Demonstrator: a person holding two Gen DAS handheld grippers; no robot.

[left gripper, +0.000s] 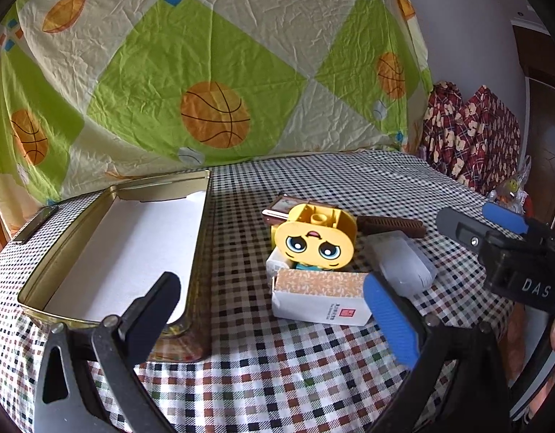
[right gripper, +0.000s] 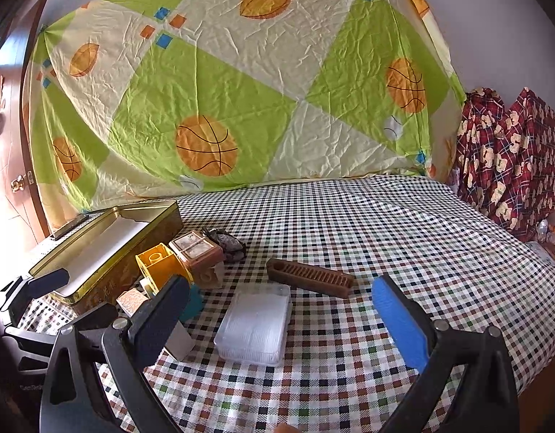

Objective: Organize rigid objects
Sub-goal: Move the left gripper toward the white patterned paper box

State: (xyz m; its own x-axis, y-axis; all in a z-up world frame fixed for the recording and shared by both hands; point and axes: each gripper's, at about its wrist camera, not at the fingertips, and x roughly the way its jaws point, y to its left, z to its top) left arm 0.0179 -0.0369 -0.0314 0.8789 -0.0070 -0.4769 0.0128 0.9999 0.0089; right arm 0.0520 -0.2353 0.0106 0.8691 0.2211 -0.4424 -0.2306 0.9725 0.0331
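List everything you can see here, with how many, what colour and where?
tin: 1, gold with white lining, open and empty, left on the table
toy head: 1, yellow, cartoon face, middle of the pile
carton: 1, white with tan top, in front of the toy head
clear box: 1, see-through, right of the carton
comb: 1, brown, behind the clear box
brown box: 1, brown, behind the toy head
dark bundle: 1, dark patterned, behind the brown box
tablecloth: 1, checked, covers the table
sheet: 1, green and cream with basketballs, hung behind
left hand-held gripper: 1, black with blue pad, open
right hand-held gripper: 1, black with blue pad, open
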